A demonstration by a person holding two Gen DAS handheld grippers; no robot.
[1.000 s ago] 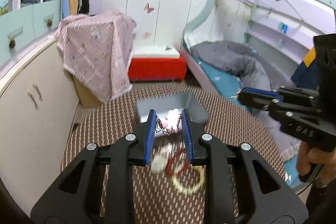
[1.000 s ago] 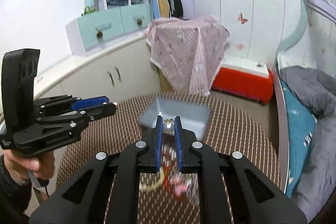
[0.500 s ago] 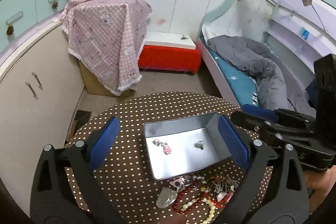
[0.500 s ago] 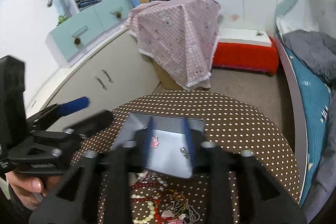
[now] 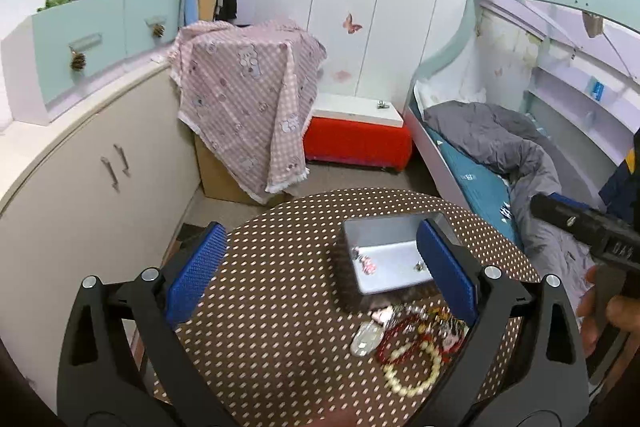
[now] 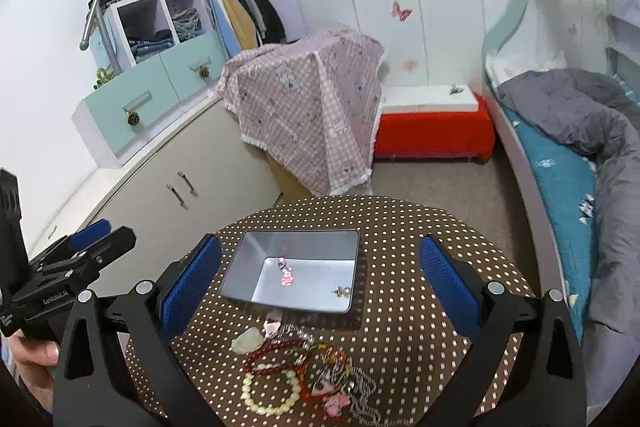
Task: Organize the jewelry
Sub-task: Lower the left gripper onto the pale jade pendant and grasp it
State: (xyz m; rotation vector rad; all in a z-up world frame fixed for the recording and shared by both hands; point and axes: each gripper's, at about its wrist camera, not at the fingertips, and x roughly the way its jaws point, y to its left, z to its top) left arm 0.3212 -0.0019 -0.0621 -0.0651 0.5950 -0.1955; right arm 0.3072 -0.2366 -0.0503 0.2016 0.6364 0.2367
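Note:
A grey metal tray (image 6: 248, 259) stands on the round polka-dot table (image 6: 400, 307). In it lie a pink charm (image 6: 286, 277) and a small earring (image 6: 342, 291). A pile of jewelry (image 6: 304, 367) lies in front of the tray: a cream bead bracelet (image 6: 270, 395), a dark red bead bracelet, a pale stone (image 6: 248, 339) and chains. My right gripper (image 6: 320, 283) is open and empty above the tray. My left gripper (image 5: 320, 275) is open and empty, left of the tray (image 5: 386, 223) and the pile (image 5: 412, 343).
A cream cabinet (image 5: 100, 187) stands left of the table. A pink checked cloth (image 5: 248, 99) covers a box behind it. A red bench (image 5: 356, 143) and a bed (image 5: 500, 155) are at the back right. The table's far edge drops to the floor.
Both grippers were shut on small pieces over the tray. They have opened, the pieces now lie in the tray, and both grippers have pulled back and up.

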